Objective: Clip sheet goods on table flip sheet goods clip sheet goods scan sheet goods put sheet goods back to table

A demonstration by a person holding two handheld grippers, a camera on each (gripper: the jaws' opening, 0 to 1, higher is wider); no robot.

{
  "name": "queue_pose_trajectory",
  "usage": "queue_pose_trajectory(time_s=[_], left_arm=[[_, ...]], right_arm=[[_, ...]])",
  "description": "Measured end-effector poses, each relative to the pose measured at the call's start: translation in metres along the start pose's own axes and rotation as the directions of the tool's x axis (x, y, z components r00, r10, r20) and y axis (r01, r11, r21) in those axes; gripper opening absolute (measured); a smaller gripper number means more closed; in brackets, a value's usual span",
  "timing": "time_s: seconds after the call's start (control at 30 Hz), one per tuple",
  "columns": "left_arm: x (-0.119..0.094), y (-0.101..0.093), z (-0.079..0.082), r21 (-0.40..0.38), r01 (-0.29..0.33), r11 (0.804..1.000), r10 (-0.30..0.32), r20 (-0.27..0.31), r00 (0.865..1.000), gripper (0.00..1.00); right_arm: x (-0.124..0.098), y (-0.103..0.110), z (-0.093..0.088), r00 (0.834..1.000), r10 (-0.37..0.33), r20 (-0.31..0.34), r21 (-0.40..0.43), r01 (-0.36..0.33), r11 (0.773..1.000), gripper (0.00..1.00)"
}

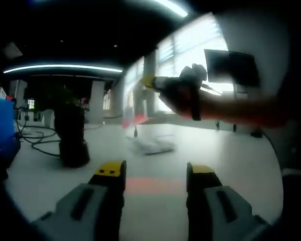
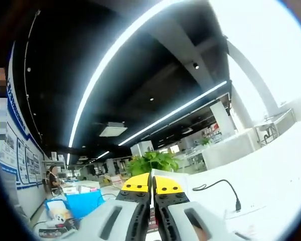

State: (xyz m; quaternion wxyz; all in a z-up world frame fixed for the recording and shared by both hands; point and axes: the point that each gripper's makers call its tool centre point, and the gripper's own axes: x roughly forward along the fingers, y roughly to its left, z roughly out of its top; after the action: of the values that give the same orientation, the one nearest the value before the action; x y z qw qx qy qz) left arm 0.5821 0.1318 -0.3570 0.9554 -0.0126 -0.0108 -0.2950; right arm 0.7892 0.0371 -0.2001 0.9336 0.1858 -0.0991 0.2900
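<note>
In the left gripper view my left gripper point(image 1: 155, 175) stands open over the white table point(image 1: 231, 160), nothing between its yellow-tipped jaws. A pale flat packet of sheet goods point(image 1: 153, 143) lies on the table ahead. Above it a gloved hand point(image 1: 188, 93) holds my right gripper point(image 1: 149, 81), which comes in from the right. A blurred reddish sheet point(image 1: 134, 119) hangs under its tip. In the right gripper view my right gripper point(image 2: 151, 185) points up toward the ceiling. Its jaws are pressed together on a thin edge that runs down the seam.
A dark upright object point(image 1: 72, 138) stands on the table at the left, with cables point(image 1: 37, 143) and a blue box point(image 1: 0, 130) beside it. An orange strip point(image 1: 155, 185) marks the table near my jaws. The right gripper view also holds a plant point(image 2: 153, 161), a plugged cable point(image 2: 220, 188) and a person point(image 2: 52, 178).
</note>
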Motion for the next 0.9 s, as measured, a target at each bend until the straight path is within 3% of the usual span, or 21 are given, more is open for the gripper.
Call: queue_pose_trajectory(time_s=[0.5,0.9], left_arm=[[0.000,-0.001,0.001,-0.010,0.008,1.000,-0.008,0.003,1.000,0.41],[0.001,-0.002,0.000,0.000,0.012,1.000,-0.012,-0.001,1.000,0.41]], right_arm=[[0.007,-0.006,-0.021,0.999,-0.022,-0.027,0.036,0.023,0.999,0.00],[-0.001,0.011,0.013,1.000,0.007,-0.002,0.059,-0.007,0.998,0.00]])
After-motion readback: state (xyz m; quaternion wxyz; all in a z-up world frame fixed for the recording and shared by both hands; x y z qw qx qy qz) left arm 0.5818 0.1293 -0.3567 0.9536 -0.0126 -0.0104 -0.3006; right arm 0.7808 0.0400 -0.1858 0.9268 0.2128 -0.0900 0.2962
